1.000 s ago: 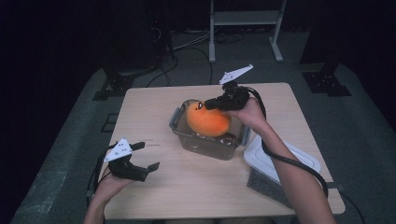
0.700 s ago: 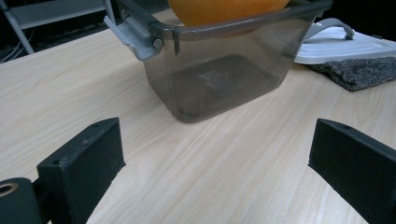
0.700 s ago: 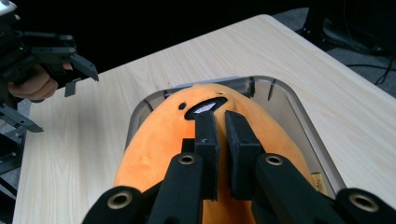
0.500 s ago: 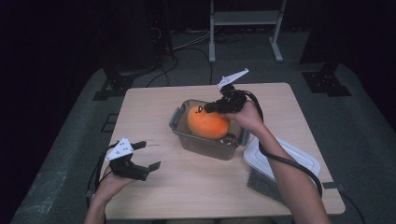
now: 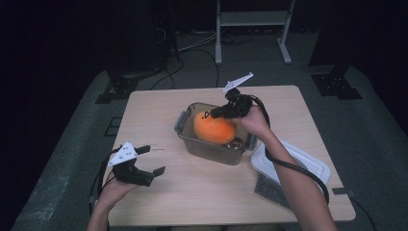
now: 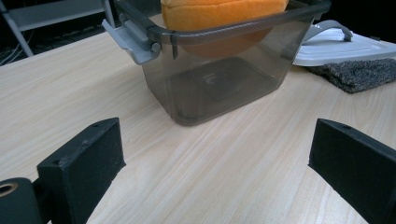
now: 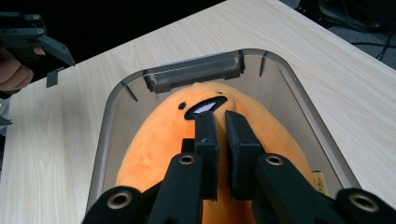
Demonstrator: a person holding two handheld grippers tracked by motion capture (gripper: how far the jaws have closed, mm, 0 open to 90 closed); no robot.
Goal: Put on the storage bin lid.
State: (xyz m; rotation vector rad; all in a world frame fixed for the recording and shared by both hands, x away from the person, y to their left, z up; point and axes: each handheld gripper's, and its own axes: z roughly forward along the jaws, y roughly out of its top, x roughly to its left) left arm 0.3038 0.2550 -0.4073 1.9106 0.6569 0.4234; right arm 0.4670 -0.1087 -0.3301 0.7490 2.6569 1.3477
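Plush comes first for us in the high view: an orange plush toy (image 5: 214, 128) sits in the mouth of a smoky see-through bin (image 5: 204, 150) near the middle of the wooden table (image 5: 192, 192), its upper part rising above the rim. Our right gripper (image 5: 215, 113) hangs over the bin's far side with its tips at the top of the toy. Our left gripper (image 5: 151, 160) is well apart, near the table's left front edge, jaws spread and pointing toward the bin. A white lid (image 5: 298, 162) lies flat to the right of the bin, partly over a dark grey mat (image 5: 271, 190).

From the left gripper view we look between two black jaws standing wide apart with nothing between them. Ahead, the bin (image 6: 224, 88) rests on the table (image 6: 224, 158), a grey latch (image 6: 133, 42) hanging at its left end. The toy (image 6: 224, 18) bulges over the rim, its underside clear of the bin floor. The lid (image 6: 345, 46) and the mat (image 6: 359, 72) lie to the right.

In the right gripper view our jaws are drawn nearly together, pinching a small fold of the toy (image 7: 154, 158) just behind its dark face marking. The bin's rim (image 7: 105, 126) rings the toy, and our left gripper (image 7: 49, 51) shows at the upper left.
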